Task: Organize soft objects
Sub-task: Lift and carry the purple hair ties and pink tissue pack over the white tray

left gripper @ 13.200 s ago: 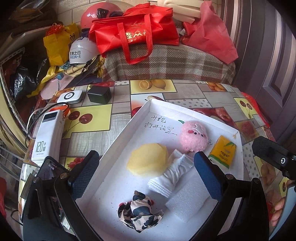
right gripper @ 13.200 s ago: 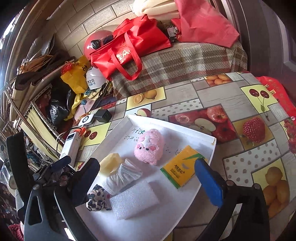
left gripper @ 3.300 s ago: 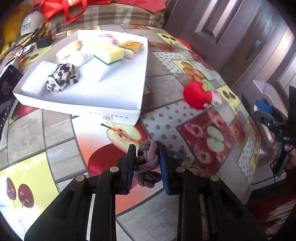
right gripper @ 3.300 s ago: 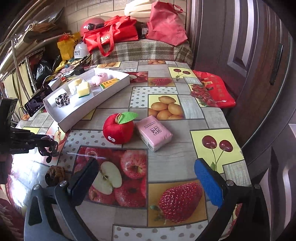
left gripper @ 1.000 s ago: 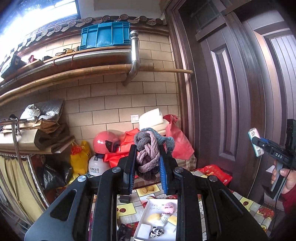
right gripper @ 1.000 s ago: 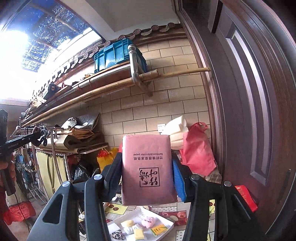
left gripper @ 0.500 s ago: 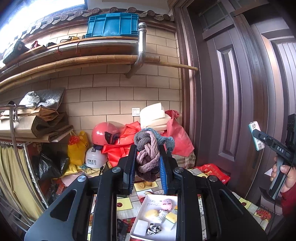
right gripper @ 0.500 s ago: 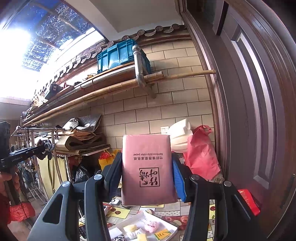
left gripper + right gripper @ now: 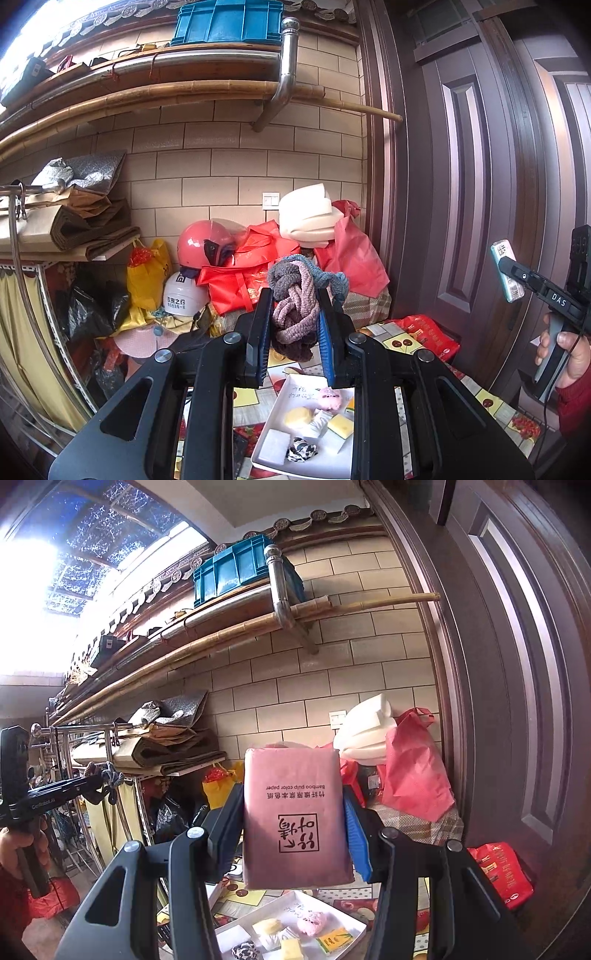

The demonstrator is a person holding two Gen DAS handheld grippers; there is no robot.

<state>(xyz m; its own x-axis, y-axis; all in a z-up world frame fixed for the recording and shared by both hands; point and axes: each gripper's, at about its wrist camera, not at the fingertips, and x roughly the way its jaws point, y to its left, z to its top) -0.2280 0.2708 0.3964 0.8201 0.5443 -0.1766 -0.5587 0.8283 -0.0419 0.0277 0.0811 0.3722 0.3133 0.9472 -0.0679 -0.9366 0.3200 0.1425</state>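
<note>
Both grippers are raised high above the table, each clamped on something soft: the left gripper [image 9: 294, 325] pinches a knotted grey, mauve and blue cloth [image 9: 295, 306], and the right gripper [image 9: 294, 823] squeezes a pink tissue pack [image 9: 294, 818] upright between its pads. Far below, toward six o'clock in both views, the white tray [image 9: 273, 417] holds a pink plush [image 9: 330, 396], yellow sponges and a patterned cloth [image 9: 302, 449].
</note>
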